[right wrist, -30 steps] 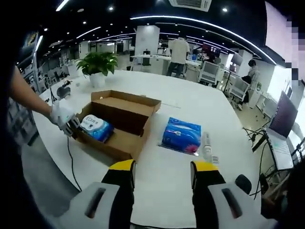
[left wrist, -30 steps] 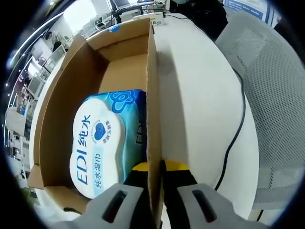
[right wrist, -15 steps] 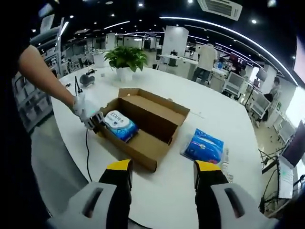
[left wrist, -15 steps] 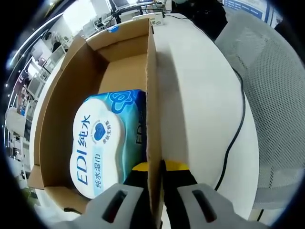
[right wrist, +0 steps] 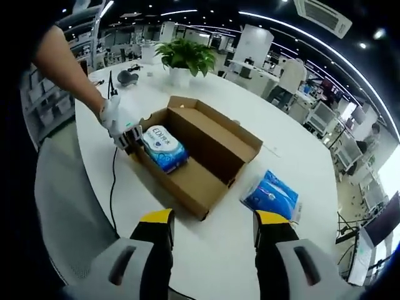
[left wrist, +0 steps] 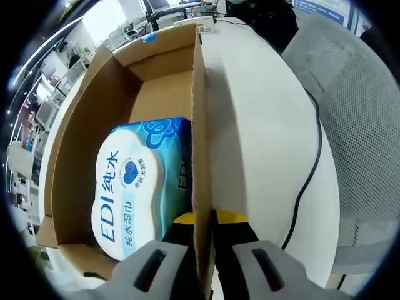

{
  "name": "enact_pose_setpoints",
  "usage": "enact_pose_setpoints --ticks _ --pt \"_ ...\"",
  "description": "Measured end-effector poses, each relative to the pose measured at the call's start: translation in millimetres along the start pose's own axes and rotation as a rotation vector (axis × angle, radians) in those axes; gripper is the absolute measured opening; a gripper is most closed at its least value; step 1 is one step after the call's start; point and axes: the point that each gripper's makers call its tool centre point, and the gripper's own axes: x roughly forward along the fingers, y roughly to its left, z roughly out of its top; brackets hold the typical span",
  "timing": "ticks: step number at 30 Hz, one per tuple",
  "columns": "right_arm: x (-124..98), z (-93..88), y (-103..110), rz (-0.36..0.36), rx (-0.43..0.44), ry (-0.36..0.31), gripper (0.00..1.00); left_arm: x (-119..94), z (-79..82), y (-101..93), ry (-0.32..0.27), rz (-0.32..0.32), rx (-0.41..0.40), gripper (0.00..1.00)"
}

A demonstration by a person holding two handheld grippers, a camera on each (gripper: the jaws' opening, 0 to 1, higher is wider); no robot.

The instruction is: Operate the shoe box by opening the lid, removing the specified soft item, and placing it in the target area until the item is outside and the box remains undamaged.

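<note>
The wet-wipe pack (left wrist: pixel 134 187) lies flat in the open shoe box (left wrist: pixel 87 112), left of centre in the left gripper view, its long axis running along the box's length toward the upper frame. The left claw (left wrist: pixel 201 220) is pinched on the box's side wall, with the pack touching just inside that wall. In the right gripper view the pack (right wrist: pixel 162 148) sits upper left, well apart from the right claw (right wrist: pixel 212 225), whose jaws are spread and empty at bottom centre above the white surface (right wrist: pixel 212 262). The left is plainly nearer, yet occupied; the free right claw must reach up-left.
</note>
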Motion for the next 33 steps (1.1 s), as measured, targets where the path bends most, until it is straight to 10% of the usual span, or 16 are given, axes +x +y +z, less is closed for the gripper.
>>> enact_pose_setpoints --ticks 25,29,33 --pt "43 70.3 27 0.232 -0.155 -0.061 0.5 2 0.3 -1.2 0.0 0.001 0.002 0.02" --pt "49 88.1 39 0.306 -0.077 -0.125 0.6 2 0.6 -1.5 0.0 0.001 0.001 0.02" --pt "64 83.6 36 0.287 -0.23 -0.052 0.56 2 1.0 -2.0 0.0 0.001 0.002 0.02"
